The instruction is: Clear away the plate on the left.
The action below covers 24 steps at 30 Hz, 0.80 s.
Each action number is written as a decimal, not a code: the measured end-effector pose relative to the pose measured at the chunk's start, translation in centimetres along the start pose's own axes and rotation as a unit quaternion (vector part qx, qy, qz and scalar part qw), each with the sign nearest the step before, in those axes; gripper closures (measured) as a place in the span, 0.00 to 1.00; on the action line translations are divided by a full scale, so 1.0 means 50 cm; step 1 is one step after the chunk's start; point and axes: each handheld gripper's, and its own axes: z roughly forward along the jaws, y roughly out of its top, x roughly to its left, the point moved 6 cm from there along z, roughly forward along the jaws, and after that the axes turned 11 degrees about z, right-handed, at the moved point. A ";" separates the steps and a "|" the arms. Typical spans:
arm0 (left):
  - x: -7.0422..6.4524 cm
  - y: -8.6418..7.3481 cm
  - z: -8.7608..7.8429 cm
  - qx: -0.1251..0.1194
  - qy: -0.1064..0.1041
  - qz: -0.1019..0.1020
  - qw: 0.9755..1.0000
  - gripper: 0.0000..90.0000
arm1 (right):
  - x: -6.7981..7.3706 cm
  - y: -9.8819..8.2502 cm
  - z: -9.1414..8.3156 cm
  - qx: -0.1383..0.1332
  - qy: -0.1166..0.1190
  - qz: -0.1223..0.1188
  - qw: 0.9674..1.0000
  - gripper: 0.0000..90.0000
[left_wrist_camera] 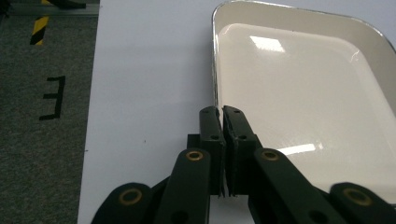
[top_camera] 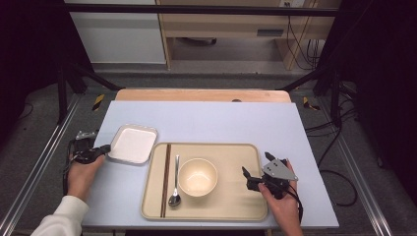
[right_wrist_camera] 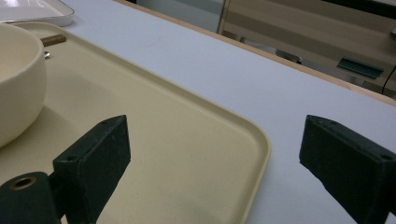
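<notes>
right gripper (right_wrist_camera: pixel 212 154), jaws wide apart, straddling the corner rim of the tray (right_wrist_camera: pixel 196 135); bowl (right_wrist_camera: pixel 16 79) at left.

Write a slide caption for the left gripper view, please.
Left gripper shut on the rim of a white dish on the table.

We hold the left tongs (top_camera: pixel 102 149) pinched together, low at our left; the right tongs (top_camera: pixel 255 173) gape wide, level.
</notes>
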 end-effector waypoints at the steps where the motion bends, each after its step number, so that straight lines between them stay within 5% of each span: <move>1: 0.001 0.000 0.000 -0.001 -0.002 -0.001 1.000 0.97 | 0.000 0.000 0.000 0.000 0.000 0.000 1.000 0.10; 9: -0.003 -0.006 0.015 0.012 -0.010 0.015 1.000 0.92 | 0.002 -0.001 0.001 0.003 0.001 0.000 1.000 0.10; 13: 0.002 -0.004 0.015 0.003 -0.015 -0.007 1.000 0.95 | 0.001 -0.001 0.001 0.002 0.001 -0.001 1.000 0.10; 20: 0.006 0.029 -0.024 -0.048 -0.005 -0.021 0.999 0.98 | 0.000 -0.001 0.001 0.002 0.000 0.001 1.000 0.10; 24: 0.002 0.053 -0.048 -0.052 0.013 0.012 0.999 0.98 | 0.004 -0.001 0.002 0.003 0.002 0.000 1.000 0.10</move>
